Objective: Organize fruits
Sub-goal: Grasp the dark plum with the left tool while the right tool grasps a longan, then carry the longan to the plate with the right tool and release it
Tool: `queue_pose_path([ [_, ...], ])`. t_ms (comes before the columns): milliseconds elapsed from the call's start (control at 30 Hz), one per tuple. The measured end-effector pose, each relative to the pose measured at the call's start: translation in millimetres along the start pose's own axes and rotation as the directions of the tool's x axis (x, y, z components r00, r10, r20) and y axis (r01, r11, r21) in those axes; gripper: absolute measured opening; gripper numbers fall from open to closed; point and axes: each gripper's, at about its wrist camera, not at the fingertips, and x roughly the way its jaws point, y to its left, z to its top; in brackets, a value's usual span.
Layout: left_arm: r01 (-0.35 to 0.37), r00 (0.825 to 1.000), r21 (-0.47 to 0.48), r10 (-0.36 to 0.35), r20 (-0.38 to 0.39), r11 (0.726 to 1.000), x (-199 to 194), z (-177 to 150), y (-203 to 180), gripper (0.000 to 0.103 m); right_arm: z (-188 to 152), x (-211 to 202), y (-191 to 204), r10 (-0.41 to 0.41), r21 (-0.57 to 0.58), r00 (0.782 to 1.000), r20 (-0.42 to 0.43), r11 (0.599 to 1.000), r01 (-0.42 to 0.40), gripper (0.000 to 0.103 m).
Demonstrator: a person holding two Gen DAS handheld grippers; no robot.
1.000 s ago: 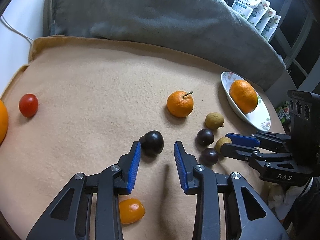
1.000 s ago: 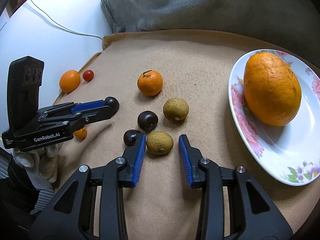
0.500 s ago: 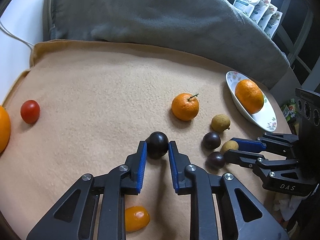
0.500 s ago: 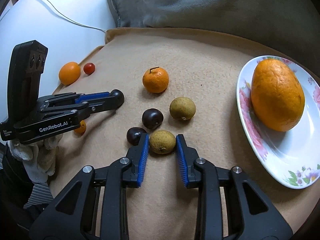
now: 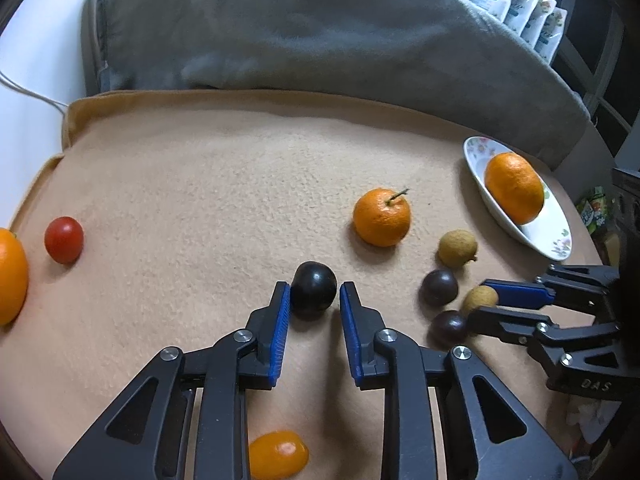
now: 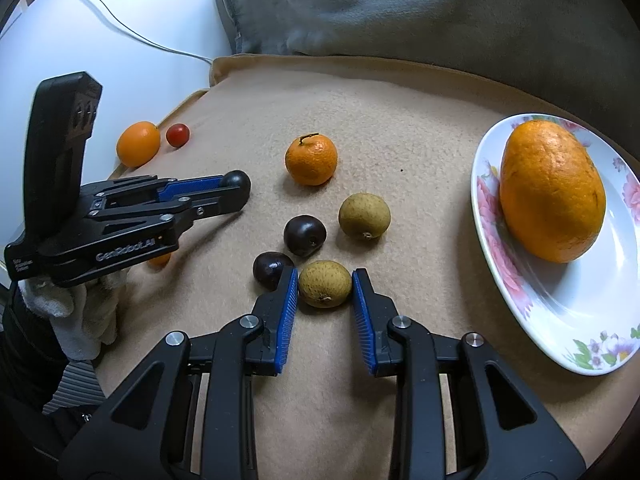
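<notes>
1. Both pairs of fingers have narrowed since a second ago, when each stood wide around its fruit; now each pair hugs its pick.
2. At the left gripper (image 5: 311, 300), the blue pads sit on either side of a dark plum (image 5: 313, 291). The left pad touches it, and a sliver of gap shows at the right pad, so I'd call it closing rather than clamped.
3. The right gripper (image 6: 325, 285) brackets a tan longan (image 6: 325, 283), pads touching or nearly so on both flanks; I cannot tell if it is truly gripped. Both fruits rest on the beige blanket (image 5: 224, 184).
4. Just beyond the right gripper lie two more dark fruits (image 6: 305, 235), a second longan (image 6: 364, 216) and a stemmed mandarin (image 6: 311, 159).
5. Far left sit a cherry tomato (image 5: 64, 240) and an orange fruit (image 5: 12, 276); a kumquat (image 5: 278, 454) lies near, under the left gripper.
6. Only one large orange (image 6: 552, 196) is on the floral plate (image 6: 580, 344) at right, so sorting looks barely begun.
7. Both tools lie low and nearly level over the blanket, the left one held in a gloved hand.
</notes>
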Motion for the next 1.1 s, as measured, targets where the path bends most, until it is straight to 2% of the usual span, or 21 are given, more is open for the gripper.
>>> queue_pose_path([
  [200, 0.001, 1.0, -0.004, -0.002, -0.016, 1.0, 6, 3, 3, 0.024, 1, 0, 2, -0.01, -0.017, 1.0, -0.003, 1.0, 0.01, 0.029],
  [500, 0.004, 1.0, -0.011, -0.004, 0.005, 1.0, 0, 1, 4, 0.021, -1, -9, 5, -0.033, -0.026, 0.999, 0.029, 0.999, 0.034, 0.029],
  [700, 0.021, 0.999, -0.003, -0.021, 0.033, 1.0, -19, -3, 0, 0.021, -6, -34, 1, -0.045, -0.016, 0.995, 0.085, 0.999, 0.047, 0.029],
  [900, 0.058, 0.996, 0.019, -0.059, 0.066, 0.998, -38, 0, -12, 0.021, -19, -71, -14, -0.095, 0.026, 0.984, 0.149, 0.995, 0.092, 0.029],
  [1100, 0.112, 0.989, 0.063, -0.117, 0.089, 0.992, -44, 9, -42, 0.021, -31, -103, -38, -0.155, 0.083, 0.97, 0.186, 0.986, 0.142, 0.029],
])
